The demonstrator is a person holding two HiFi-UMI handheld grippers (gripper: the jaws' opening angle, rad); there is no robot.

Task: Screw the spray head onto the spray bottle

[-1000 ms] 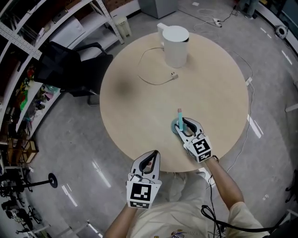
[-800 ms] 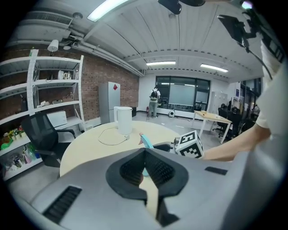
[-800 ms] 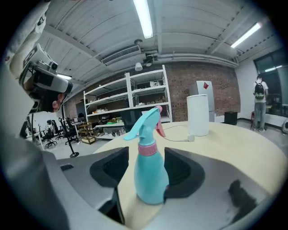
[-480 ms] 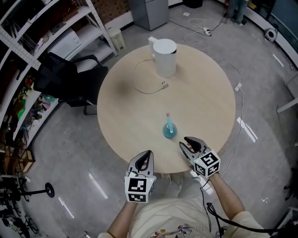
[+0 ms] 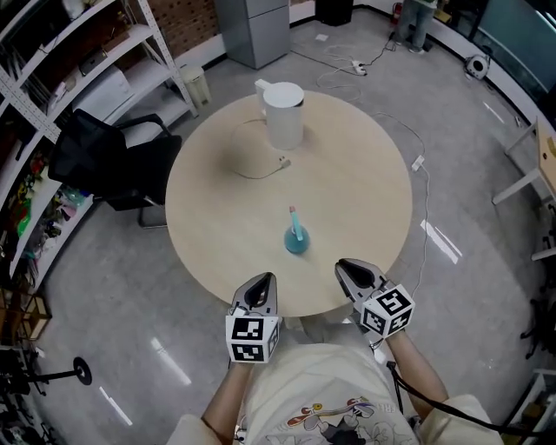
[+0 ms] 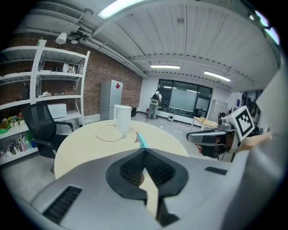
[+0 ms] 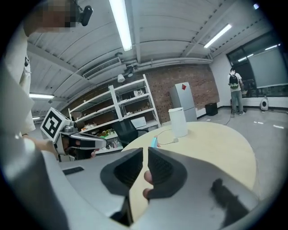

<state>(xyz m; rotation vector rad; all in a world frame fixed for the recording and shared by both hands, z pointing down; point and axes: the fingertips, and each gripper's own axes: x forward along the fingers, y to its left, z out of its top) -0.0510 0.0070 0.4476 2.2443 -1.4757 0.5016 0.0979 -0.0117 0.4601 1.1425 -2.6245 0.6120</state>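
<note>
A teal spray bottle (image 5: 295,239) with its spray head on top stands upright on the round wooden table (image 5: 365,174), near the front. It also shows small in the left gripper view (image 6: 142,140) and the right gripper view (image 7: 154,142). My left gripper (image 5: 263,282) hangs at the table's near edge, shut, with nothing in it. My right gripper (image 5: 349,268) is at the near edge too, to the right of the bottle and apart from it. Its jaws are closing, a narrow gap still shows, and nothing is between them.
A white kettle (image 5: 283,115) stands at the table's far side with its cable (image 5: 252,165) looped to the left. A black chair (image 5: 113,161) and metal shelving (image 5: 52,78) are on the left. A grey cabinet (image 5: 252,26) stands beyond the table.
My right gripper has let go of the bottle and drawn back to the table's near edge, its jaws narrowing. The bottle stays standing. The left gripper has barely moved.
</note>
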